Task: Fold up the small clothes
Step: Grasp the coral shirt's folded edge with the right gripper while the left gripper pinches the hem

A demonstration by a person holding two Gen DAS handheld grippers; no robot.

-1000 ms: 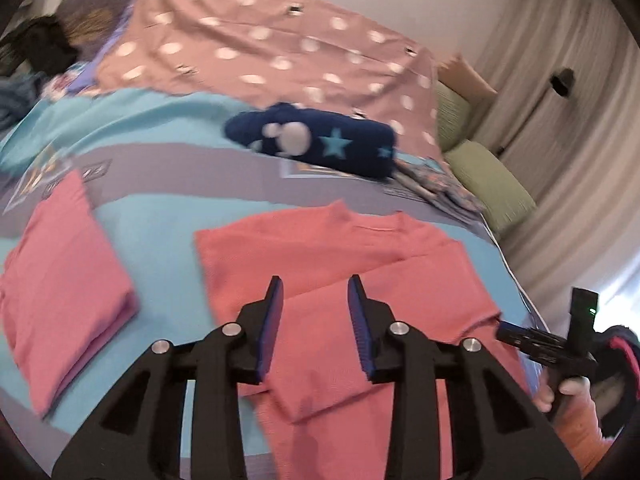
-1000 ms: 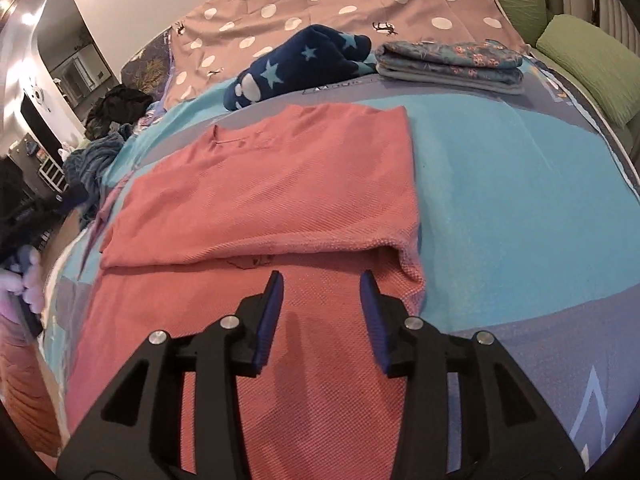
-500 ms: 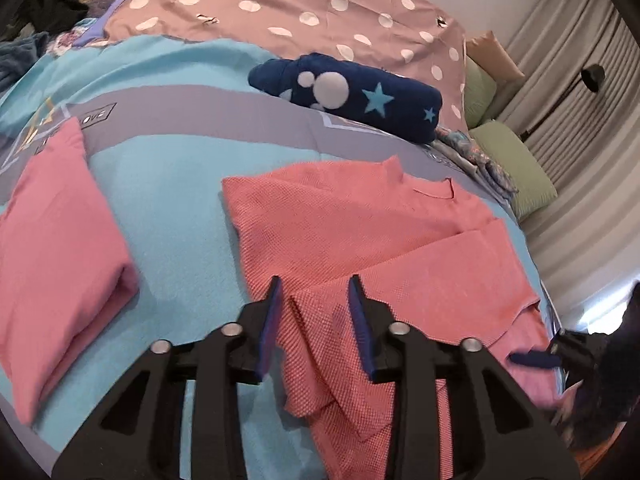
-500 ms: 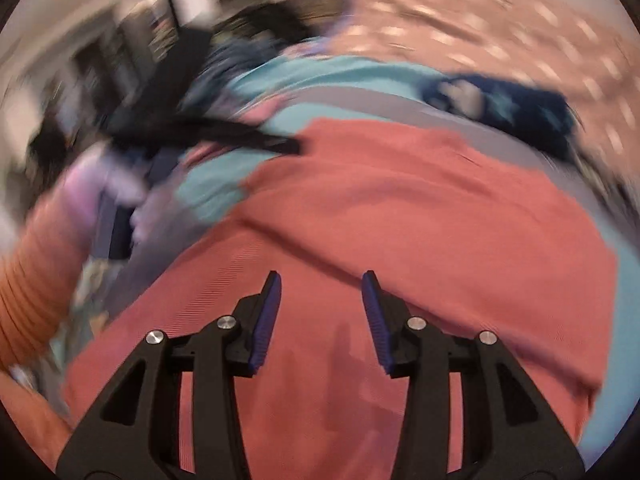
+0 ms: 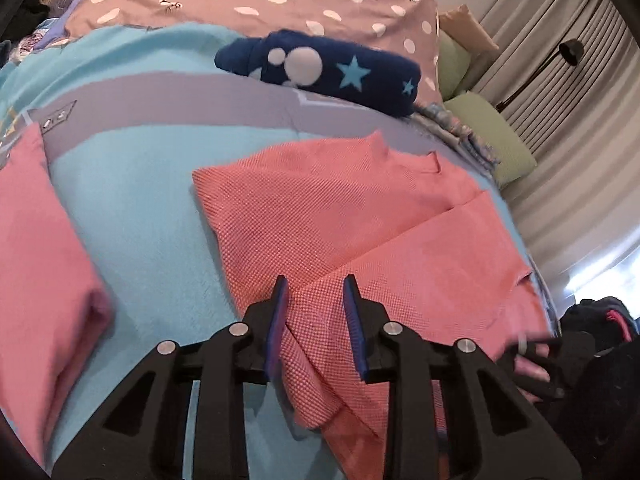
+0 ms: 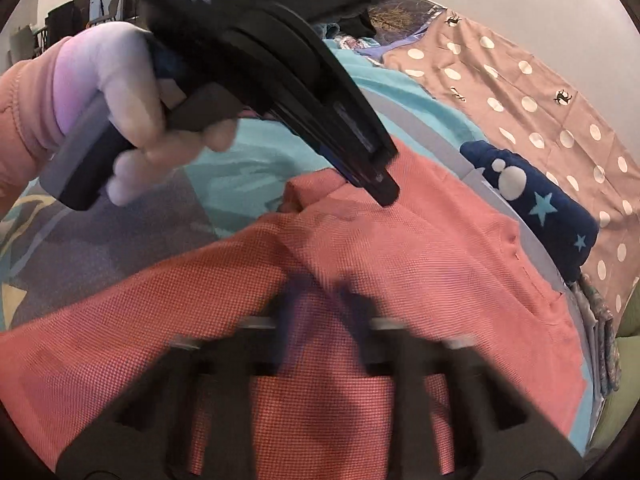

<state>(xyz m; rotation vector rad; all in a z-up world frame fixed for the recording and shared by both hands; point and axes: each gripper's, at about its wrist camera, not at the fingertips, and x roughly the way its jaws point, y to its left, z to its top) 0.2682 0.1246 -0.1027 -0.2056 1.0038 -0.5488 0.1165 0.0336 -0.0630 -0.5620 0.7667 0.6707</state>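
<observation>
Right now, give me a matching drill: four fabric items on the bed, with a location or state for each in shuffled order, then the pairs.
Items:
1. coral waffle-knit shirt
2. navy star-print rolled fleece
3. folded pink garment
4. lime-green pillow

States:
A. at the bed's right edge, by the curtains
B. lying against the polka-dot cover
C. already folded, left of the shirt
D. partly folded, corner between the left claw's fingers

Pairs: 1-D, 2-B, 3-C, 4-A
</observation>
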